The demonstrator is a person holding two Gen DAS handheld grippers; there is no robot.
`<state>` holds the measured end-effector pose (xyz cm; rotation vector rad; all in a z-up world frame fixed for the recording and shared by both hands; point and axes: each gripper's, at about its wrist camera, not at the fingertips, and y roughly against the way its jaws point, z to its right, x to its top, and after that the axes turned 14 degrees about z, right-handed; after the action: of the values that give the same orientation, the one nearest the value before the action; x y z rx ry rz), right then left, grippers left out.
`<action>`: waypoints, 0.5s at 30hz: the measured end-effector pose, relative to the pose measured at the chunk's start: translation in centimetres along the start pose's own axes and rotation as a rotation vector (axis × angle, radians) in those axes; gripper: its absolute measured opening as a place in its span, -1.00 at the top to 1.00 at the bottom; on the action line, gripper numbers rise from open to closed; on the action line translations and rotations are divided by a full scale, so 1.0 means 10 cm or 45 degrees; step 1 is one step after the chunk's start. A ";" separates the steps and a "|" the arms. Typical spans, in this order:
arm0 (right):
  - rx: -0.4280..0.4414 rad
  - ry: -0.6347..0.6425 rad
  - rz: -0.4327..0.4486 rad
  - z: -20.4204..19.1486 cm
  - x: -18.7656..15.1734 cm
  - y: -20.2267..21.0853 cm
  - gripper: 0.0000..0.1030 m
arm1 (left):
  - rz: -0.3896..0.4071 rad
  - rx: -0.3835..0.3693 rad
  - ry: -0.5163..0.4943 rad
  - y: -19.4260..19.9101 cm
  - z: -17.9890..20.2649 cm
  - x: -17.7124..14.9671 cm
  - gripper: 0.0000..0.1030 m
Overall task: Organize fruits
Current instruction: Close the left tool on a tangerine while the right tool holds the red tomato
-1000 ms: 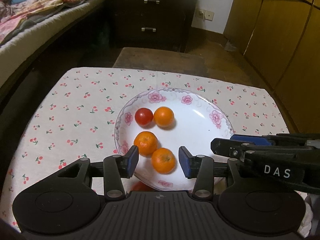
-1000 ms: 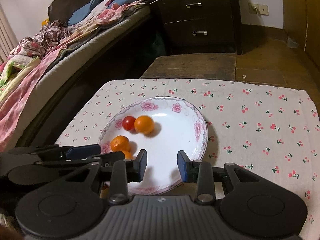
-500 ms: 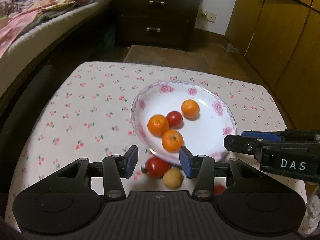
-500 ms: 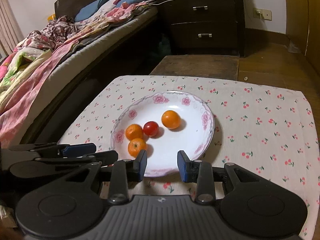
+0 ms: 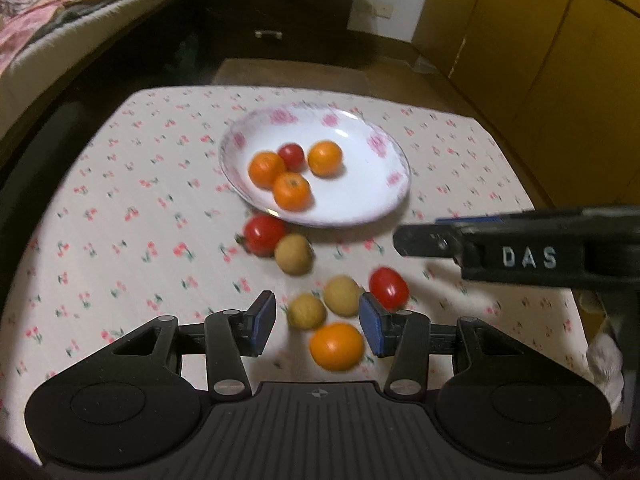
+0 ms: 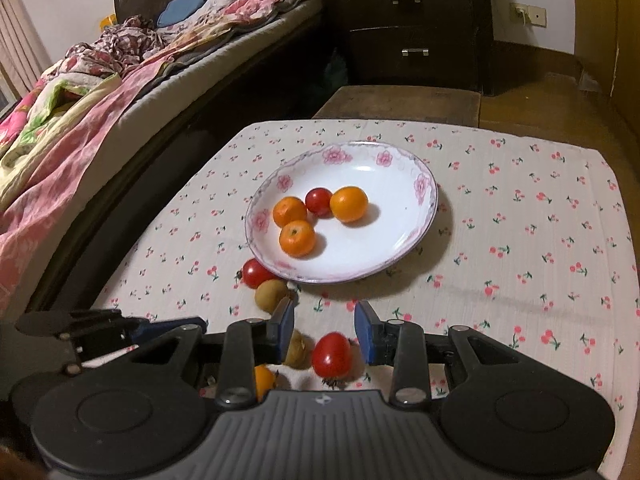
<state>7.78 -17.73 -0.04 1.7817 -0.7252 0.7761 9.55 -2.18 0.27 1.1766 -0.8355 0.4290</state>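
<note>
Both claws hang over the cherry-print counter point(image 6: 520, 208), spread wide, gripping nothing. The left claw point(image 5: 317, 322) brackets two brown fruits point(image 5: 306, 312) and a loose orange point(image 5: 337, 346); the right claw point(image 6: 325, 330) frames a red tomato point(image 6: 331, 354), likely next to go. The plate point(image 6: 404, 240), at twelve o'clock, carries three oranges point(image 6: 297, 237) and a small tomato point(image 6: 319, 201). At its seven o'clock rim, another tomato point(image 6: 256, 273) and brown fruit point(image 6: 272, 294) crowd the approach.

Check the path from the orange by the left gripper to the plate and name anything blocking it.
From the orange, three tan fruits and a tomato lie on the cloth before the plate. Lifting over clears them.
</note>
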 end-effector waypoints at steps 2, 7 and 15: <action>0.002 -0.001 -0.008 0.00 -0.02 0.01 0.35 | -0.017 -0.009 0.000 -0.01 0.02 -0.05 -0.06; 0.007 0.006 -0.035 -0.01 -0.07 -0.01 0.35 | -0.047 -0.015 -0.020 -0.04 0.09 -0.15 -0.06; 0.001 0.003 -0.061 0.02 -0.11 -0.06 0.35 | -0.083 -0.004 -0.030 -0.16 0.14 -0.24 -0.05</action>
<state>7.65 -17.63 -1.29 1.7923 -0.6779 0.7463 8.63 -3.71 -2.34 1.2046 -0.8156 0.3612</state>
